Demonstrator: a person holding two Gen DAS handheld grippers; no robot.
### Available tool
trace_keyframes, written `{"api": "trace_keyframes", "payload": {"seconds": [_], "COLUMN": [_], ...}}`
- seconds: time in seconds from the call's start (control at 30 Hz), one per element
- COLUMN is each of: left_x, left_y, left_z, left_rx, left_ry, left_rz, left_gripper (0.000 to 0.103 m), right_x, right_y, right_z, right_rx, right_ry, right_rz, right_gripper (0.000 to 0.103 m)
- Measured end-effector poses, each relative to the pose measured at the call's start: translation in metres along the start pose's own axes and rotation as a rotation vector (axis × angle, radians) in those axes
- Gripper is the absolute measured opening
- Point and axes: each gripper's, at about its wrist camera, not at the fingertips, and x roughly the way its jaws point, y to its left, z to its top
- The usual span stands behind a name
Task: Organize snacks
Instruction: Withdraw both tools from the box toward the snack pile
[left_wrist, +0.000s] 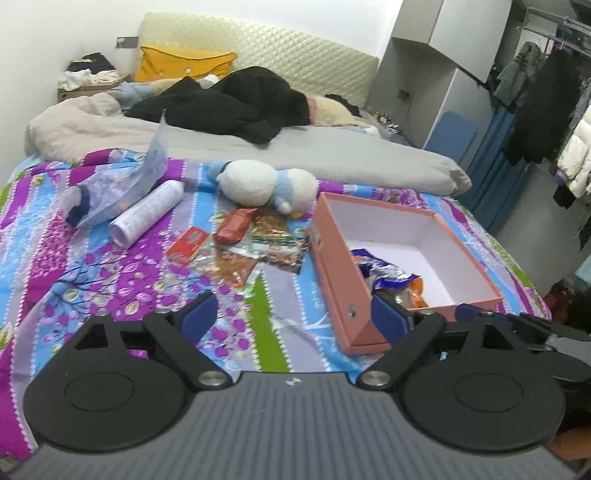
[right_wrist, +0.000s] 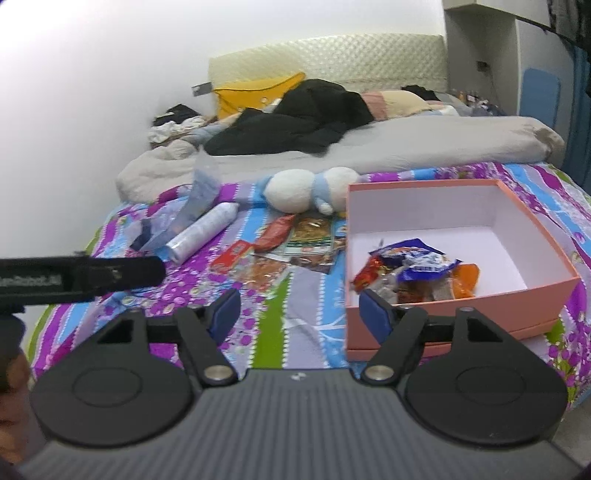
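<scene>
Snacks are lying in two groups on the bed (left_wrist: 110, 266), which is wearing a sheet striped in purple, blue and green. One group is sitting inside the pink box (left_wrist: 334, 280), an open, white-lined carton; I am counting about five wrappers (right_wrist: 417, 273) heaped in its near corner: blue-and-white ones, a red one and an orange one, though the heap is too tangled for a sure count. The other group is lying loose on the sheet just beside the box's left wall: a red packet (left_wrist: 232, 227), a green-edged packet (left_wrist: 275, 236) of brown pieces, a small red flat packet (left_wrist: 186, 245), and an orange-speckled clear packet (left_wrist: 231, 269), so four that I am making out.

Behind them one white-and-blue plush toy (left_wrist: 266, 182) is resting, and farther left one white tube (left_wrist: 147, 212) is lying beside one clear bag (left_wrist: 122, 184).

I am holding my left gripper (left_wrist: 293, 314) with its jaws spread wide and nothing between them, hovering over the sheet near the box's corner. My right gripper (right_wrist: 299, 314) is also standing apart at the jaws and carrying nothing.

My right view is looking down into the box and showing the heap plainly; my left view is hiding much of it behind the near wall. My left view alone is showing hanging clothes (left_wrist: 535, 110) at the right.
</scene>
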Motion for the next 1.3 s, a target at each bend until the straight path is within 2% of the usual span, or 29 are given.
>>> {"api": "trace_keyframes", "payload": {"seconds": [0.17,0.27,0.43,0.67,0.83,1.07,1.3], "left_x": [-0.002,-0.001,0.013,0.043,0.076,0.135,0.205], "left_y": [0.009,0.015,0.024,0.052,0.073,0.103,0.120], "left_z": [-0.003,-0.002,0.005,0.021,0.033,0.043,0.050], "left_rx": [-0.003,-0.013,-0.012,-0.034,-0.047,-0.117,-0.102], "left_ry": [-0.012,-0.026,-0.004,0.019,0.044,0.077,0.109], "left_rz": [0.046,0.047,0.087,0.079,0.079,0.051,0.039], "left_gripper": [0.096,0.096,0.096,0.096,0.096,0.096,0.094], "right_x": [0.004,0.008,0.022,0.054,0.084,0.137,0.198], "right_y": [0.009,0.013,0.018,0.027,0.031,0.027,0.016], "right_z": [-0.005,-0.006,-0.002,0.008,0.021,0.035,0.052], "right_rx": [-0.008,-0.021,-0.022,-0.030,-0.047,-0.058,-0.052], "right_ry": [0.016,0.023,0.035,0.048,0.054,0.096,0.117], "right_rz": [0.025,0.028,0.036,0.042,0.039,0.025,-0.008], "right_gripper": [0.073,0.073,0.073,0.073,0.073,0.073,0.073]}}
